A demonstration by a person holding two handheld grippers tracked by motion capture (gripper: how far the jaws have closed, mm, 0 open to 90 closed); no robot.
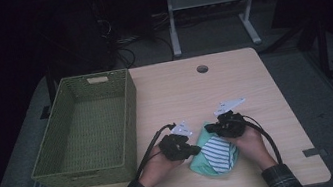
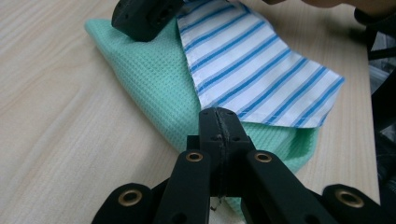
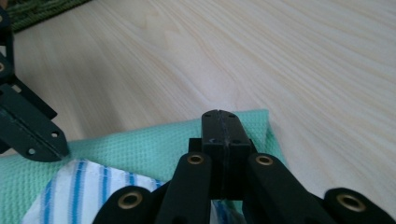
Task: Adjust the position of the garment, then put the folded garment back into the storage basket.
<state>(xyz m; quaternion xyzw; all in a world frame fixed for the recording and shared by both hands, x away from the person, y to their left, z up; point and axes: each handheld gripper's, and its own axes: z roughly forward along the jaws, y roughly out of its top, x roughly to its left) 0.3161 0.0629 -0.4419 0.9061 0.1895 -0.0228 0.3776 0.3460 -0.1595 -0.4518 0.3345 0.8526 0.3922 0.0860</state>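
Folded green cloth point(image 1: 200, 165) with striped cloth point(image 1: 217, 155) lies at table point(image 1: 255, 89) near edge, right of empty basket point(image 1: 84, 132); left gripper point(image 1: 194, 149) and right gripper point(image 1: 209, 128) jaws together, apparently pinching cloth; transfer to basket outstanding.

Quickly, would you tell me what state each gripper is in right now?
Left gripper: shut, tips at the green cloth; a grip cannot be told.
Right gripper: shut, over the same cloth.
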